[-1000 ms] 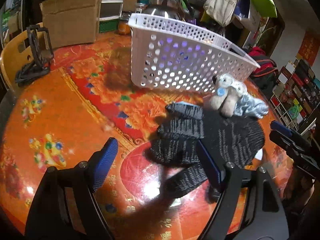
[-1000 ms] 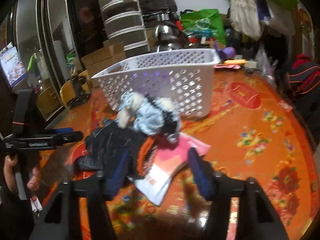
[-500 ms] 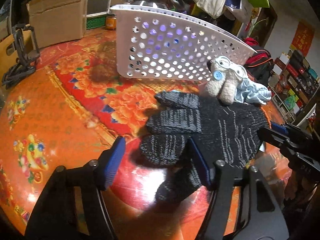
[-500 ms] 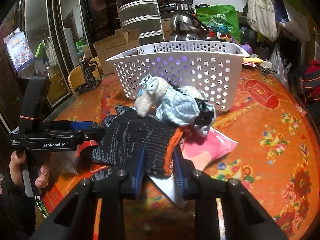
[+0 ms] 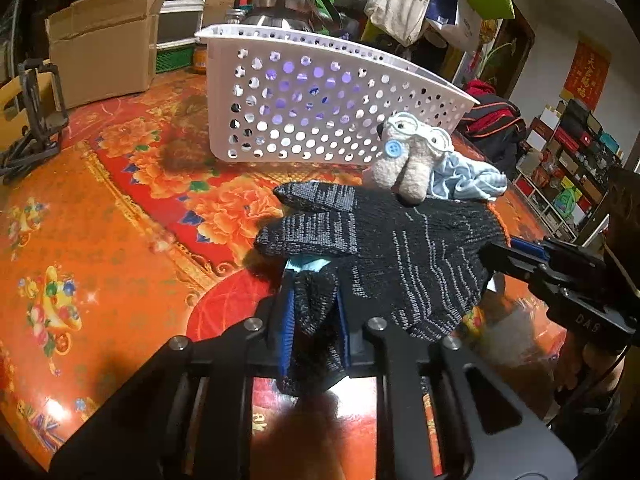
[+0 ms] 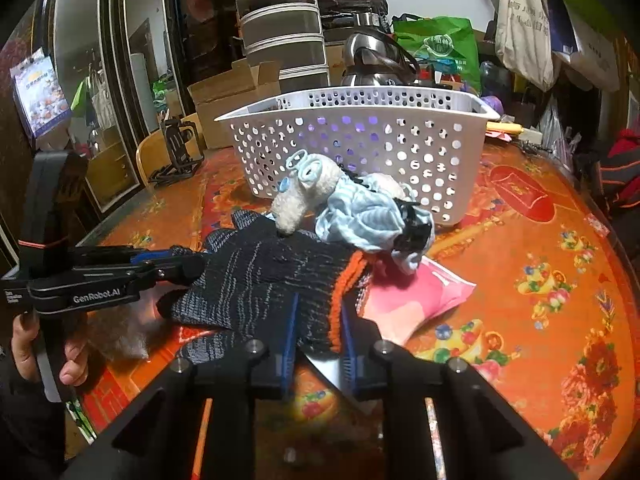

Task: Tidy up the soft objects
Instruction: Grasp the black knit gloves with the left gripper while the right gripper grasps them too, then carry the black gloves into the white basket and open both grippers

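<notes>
A black knit glove point(image 5: 404, 248) with an orange cuff point(image 6: 344, 280) lies on the orange table. My left gripper point(image 5: 314, 320) is shut on one of its fingers. My right gripper point(image 6: 318, 332) is shut on its cuff end. A beige plush toy point(image 5: 404, 160) with a blue button and a light blue cloth point(image 5: 464, 180) rest on the glove's far side, in front of a white perforated basket point(image 5: 312, 108). The same plush point(image 6: 304, 196), cloth point(image 6: 360, 216) and basket point(image 6: 360, 140) show in the right wrist view.
A pink packet point(image 6: 416, 296) lies under the pile at the right. A cardboard box point(image 5: 100, 44) and a black stand point(image 5: 36, 116) sit at the far left. A metal kettle point(image 6: 376, 60) and bags stand behind the basket.
Both grippers have moved in and closed on the glove: the left on a finger, the right on the cuff. A second ago both were open.
</notes>
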